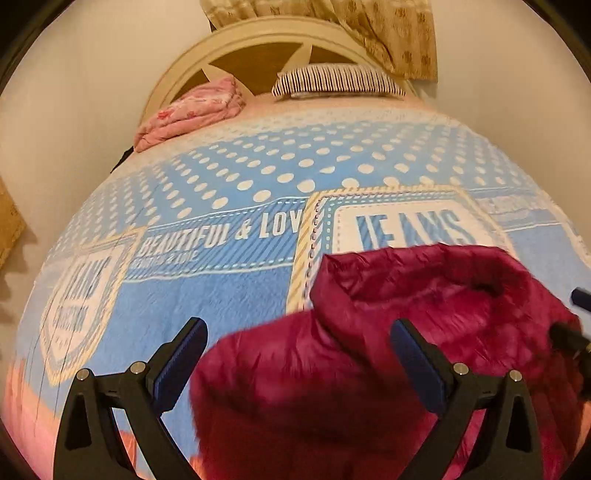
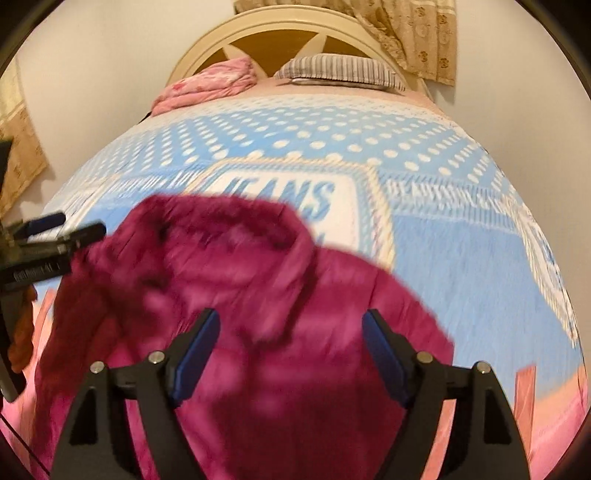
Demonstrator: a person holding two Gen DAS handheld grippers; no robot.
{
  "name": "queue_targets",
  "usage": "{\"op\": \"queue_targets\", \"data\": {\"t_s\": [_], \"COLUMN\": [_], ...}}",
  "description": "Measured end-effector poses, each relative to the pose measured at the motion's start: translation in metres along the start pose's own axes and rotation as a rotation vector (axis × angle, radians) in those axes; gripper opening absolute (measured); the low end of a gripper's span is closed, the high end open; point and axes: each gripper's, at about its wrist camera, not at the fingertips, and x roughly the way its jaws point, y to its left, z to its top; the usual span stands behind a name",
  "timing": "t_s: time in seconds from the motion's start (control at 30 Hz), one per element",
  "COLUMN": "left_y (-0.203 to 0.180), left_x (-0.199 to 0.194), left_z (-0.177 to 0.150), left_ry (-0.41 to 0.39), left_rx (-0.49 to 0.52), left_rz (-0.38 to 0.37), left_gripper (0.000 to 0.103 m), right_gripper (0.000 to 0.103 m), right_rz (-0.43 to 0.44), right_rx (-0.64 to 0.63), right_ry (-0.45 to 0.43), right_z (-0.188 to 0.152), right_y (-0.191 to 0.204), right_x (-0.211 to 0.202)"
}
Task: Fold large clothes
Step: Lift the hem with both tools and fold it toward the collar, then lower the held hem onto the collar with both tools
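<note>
Nearest in the left wrist view, the left claw point(image 1: 298, 341) is seen spread wide, its two blue-padded fingers point(image 1: 417, 363) well apart and nothing clamped between them. A magenta puffer jacket point(image 1: 388, 350) fills the gap and lies under the right-hand finger; whether the pads actually touch the fabric cannot be told. In the right wrist view the right claw point(image 2: 291, 341) is likewise fully released, with its fingers point(image 2: 195, 354) held apart above the body of the jacket point(image 2: 280, 295), and no fabric is gripped. Contact there cannot be judged, since the garment is blurred.

The jacket is spread at the near edge of the bed, over a blue blanket point(image 1: 229, 295) printed with "JEANS" and "BEAUTIFUL & LOVE" panels and white dots. Its collar point(image 1: 424, 266) is turned toward the headboard and stands open, reaching onto the central "JEANS" panel. A strip of pink sheet point(image 2: 546, 398) is shown along the near edge, beyond the blanket's hem.

At the left side of the right wrist view, the tips of the left claw point(image 2: 66, 229) are seen just beside the jacket's shoulder.

Farther off, at the head of the bed, a folded pink quilt point(image 1: 192, 110) is laid at the left corner and a striped pillow point(image 1: 336, 81) near the middle. A cream arched headboard point(image 1: 258, 40) is seen behind them, with a patterned curtain point(image 1: 391, 33) hanging above.
</note>
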Motion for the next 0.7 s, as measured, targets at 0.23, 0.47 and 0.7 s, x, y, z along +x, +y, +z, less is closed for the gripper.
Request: {"op": "queue_targets", "data": {"t_s": [0.23,0.47,0.7], "left_y": [0.001,-0.002,0.006], "left_x": [0.054,0.041,0.014], "left_z": [0.009,0.001,-0.013], "left_ry": [0.074,0.06,0.008], "left_rx": [-0.019,0.024,0.028], "left_rz": [-0.035,-0.112,-0.124], "left_gripper": [0.07,0.016,0.012], "right_gripper": [0.081,0.026,0.013], "right_rz": [-0.024,-0.036,-0.078], "right_rx": [-0.021,-0.093,-0.128], "right_ry": [0.045,0.094,0.026], "right_z": [0.035,0.037,0.018], "right_y": [-0.01,-0.003,-0.006], "right_x": [0.045,0.068,0.045]}}
